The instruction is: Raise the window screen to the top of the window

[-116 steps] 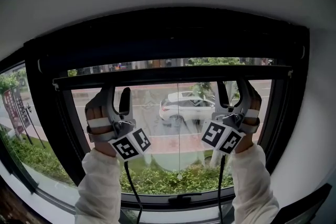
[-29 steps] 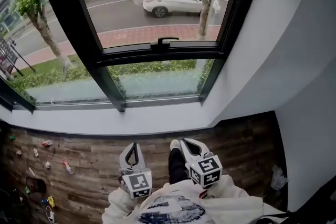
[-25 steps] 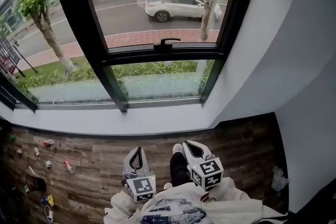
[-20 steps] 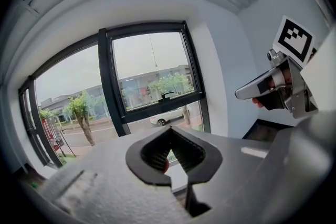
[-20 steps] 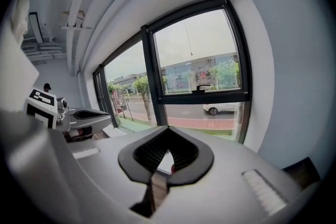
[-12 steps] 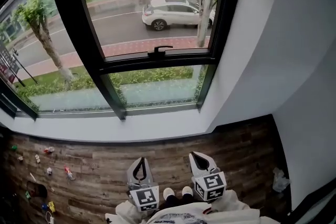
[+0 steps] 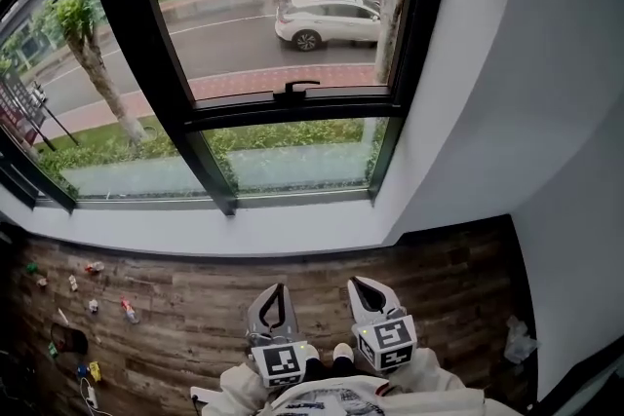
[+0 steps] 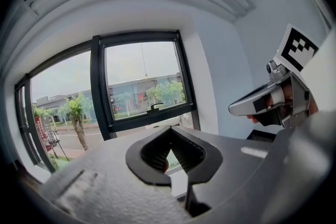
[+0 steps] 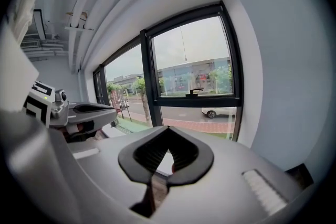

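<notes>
The black-framed window (image 7: 292, 104) stands ahead, its handle (image 7: 295, 88) on the middle crossbar. No screen covers the glass in any view, and the head view cuts off the window's top. A thin cord (image 8: 142, 60) hangs down the upper pane in both gripper views. My left gripper (image 7: 274, 288) and right gripper (image 7: 359, 283) are low in front of my torso, well back from the window. Both are shut with nothing between the jaws, as the left gripper (image 8: 169, 129) and right gripper (image 9: 167, 129) views show. Each gripper view shows the other gripper at its side.
A white sill (image 7: 195, 231) runs under the window and a white wall (image 7: 507, 63) stands to the right. Small toys (image 7: 90, 307) lie on the wooden floor (image 7: 175, 297) at the left, a crumpled bag (image 7: 518, 338) at the right. A white car (image 7: 331, 15) is parked outside.
Some seconds ago both grippers were up at the dark bar near the window's top; now they hang low by my torso. Over the last second the left gripper shifted right.
</notes>
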`<state>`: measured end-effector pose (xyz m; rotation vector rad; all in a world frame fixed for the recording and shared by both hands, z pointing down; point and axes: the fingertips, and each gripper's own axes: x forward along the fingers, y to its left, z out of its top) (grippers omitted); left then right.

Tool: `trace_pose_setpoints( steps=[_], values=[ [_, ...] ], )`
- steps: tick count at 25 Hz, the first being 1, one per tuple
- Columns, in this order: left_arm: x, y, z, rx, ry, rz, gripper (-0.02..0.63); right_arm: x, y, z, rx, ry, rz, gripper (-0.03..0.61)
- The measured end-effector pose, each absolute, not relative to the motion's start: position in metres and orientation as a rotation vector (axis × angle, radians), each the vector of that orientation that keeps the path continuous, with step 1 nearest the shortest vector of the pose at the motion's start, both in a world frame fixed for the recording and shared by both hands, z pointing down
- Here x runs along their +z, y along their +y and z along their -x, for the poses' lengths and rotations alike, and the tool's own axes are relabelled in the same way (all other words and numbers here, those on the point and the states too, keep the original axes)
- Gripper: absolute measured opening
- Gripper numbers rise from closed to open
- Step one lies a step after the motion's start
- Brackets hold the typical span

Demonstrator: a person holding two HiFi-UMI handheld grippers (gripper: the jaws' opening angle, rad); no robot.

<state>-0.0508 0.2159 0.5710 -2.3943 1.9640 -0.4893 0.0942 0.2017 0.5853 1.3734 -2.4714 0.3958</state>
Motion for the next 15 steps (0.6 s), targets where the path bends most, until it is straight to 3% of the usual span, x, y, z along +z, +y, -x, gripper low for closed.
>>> trace_pose_setpoints(
  steps=[15],
  values=[
    [0.569, 0.215, 0.041, -0.533, 1.937, 2.377, 0.0, 0.586, 0.199, -0.101, 0.399, -2.48, -1.362, 0.003]
  ],
)
